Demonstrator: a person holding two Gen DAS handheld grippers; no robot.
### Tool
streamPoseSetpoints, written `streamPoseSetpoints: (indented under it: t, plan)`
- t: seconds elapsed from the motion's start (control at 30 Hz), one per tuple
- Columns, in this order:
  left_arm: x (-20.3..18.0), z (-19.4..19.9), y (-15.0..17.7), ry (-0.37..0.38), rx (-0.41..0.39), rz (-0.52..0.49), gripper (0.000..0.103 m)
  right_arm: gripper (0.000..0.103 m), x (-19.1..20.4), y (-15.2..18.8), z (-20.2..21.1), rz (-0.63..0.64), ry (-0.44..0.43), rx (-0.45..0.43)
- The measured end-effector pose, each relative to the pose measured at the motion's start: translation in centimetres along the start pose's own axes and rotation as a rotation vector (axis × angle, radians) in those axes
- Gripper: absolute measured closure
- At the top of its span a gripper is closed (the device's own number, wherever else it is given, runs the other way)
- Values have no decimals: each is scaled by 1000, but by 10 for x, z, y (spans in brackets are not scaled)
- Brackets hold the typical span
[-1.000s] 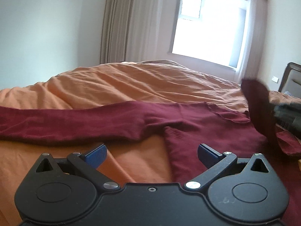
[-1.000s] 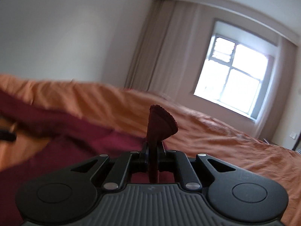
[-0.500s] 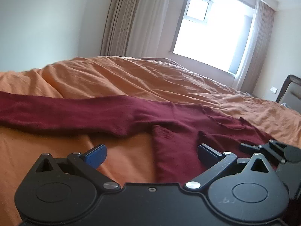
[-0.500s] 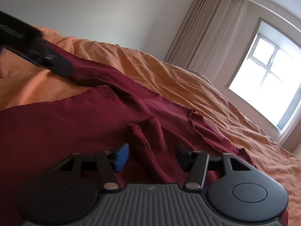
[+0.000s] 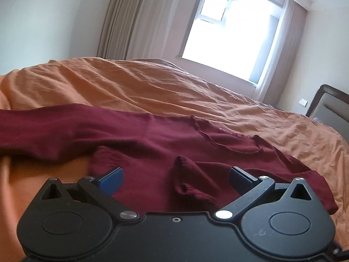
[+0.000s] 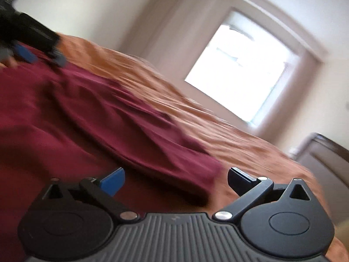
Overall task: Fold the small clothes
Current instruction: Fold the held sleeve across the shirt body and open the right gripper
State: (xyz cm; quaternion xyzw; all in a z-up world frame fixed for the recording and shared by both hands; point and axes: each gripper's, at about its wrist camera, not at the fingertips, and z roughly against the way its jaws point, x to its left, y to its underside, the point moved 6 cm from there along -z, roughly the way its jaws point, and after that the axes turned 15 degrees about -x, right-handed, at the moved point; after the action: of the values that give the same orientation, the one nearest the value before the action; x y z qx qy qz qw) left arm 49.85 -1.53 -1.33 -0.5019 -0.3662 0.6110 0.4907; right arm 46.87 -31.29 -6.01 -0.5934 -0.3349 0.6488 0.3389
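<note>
left gripper (image 5: 176,174): jaws spread, empty | right gripper (image 6: 176,174): jaws spread, empty | shirt (image 5: 152,135) mid-frame, flat on bed (image 5: 130,87)

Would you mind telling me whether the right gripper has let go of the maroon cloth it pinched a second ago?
Yes. The right gripper now stands open and empty above the maroon shirt on the orange bedcover.

Black tongs (image 5: 175,175), blue pads (image 5: 111,180), silver screws.
</note>
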Motion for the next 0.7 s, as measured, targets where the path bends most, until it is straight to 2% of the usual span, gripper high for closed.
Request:
streamPoseSetpoints:
  t: [0.1,0.2,0.33,0.47,0.57,0.7]
  plan:
    - [-5,-8,7,-27,5,-41,1,0,-24,20,-6,-9,129,49]
    - [-1,-14,17,-56,31,-55,1,0,-42,28,-17,-73,193,72]
    - [6,-18,24,-73,49,-40,1,0,-56,38,-36,-149,219,98]
    - [4,-19,29,-82,45,-74,1,0,-59,52,-59,-231,234,159]
    - [4,-20,36,-90,52,-94,0,0,-60,62,-57,-241,294,166]
    - [2,-23,39,-103,67,-127,0,1,-84,68,-41,-321,445,126]
